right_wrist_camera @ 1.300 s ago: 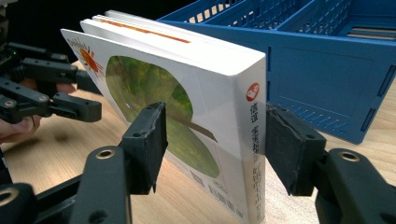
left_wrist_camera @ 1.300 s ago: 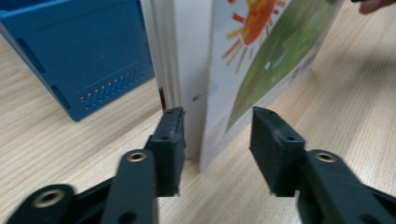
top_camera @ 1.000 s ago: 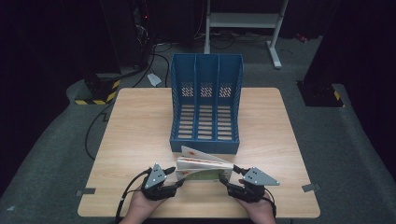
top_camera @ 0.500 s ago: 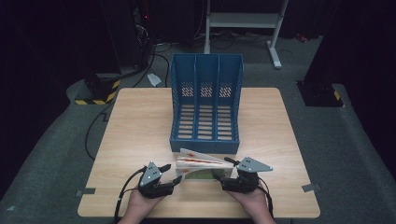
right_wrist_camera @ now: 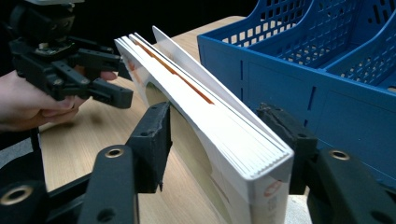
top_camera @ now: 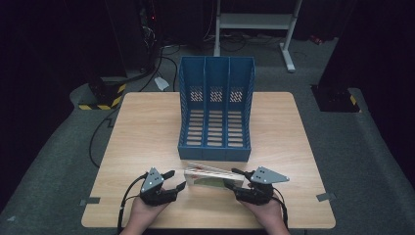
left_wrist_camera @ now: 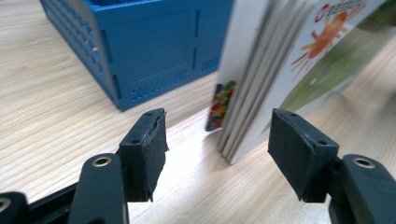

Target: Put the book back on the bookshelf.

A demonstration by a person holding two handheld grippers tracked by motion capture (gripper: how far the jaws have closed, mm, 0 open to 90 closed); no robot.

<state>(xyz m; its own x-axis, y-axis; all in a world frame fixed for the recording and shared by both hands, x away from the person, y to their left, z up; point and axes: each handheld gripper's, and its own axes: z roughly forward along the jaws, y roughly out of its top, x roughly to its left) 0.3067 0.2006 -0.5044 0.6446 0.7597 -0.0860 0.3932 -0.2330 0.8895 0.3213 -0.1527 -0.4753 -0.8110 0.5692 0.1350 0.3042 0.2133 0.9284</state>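
A thin white picture book [top_camera: 213,175] stands tilted on its long edge on the wooden table [top_camera: 147,127], just in front of the blue three-slot file rack [top_camera: 215,152]. My right gripper [top_camera: 234,178] is shut on the book's right end. In the right gripper view the book [right_wrist_camera: 201,121] sits between the two jaws of this gripper [right_wrist_camera: 219,144]. My left gripper [top_camera: 176,180] is open at the book's left end. In the left gripper view the book's corner [left_wrist_camera: 261,70] lies just ahead of the open jaws of that gripper [left_wrist_camera: 217,154], untouched.
The file rack [left_wrist_camera: 154,46] lies on its back with its slots facing up, close behind the book [right_wrist_camera: 299,93]. Bare table stretches to the left and right of the rack. A person's hands hold both grippers at the near table edge.
The right gripper has moved left and nearer the table edge with the book. The book has tipped up steeper on its edge. The left gripper has backed slightly away to the left.
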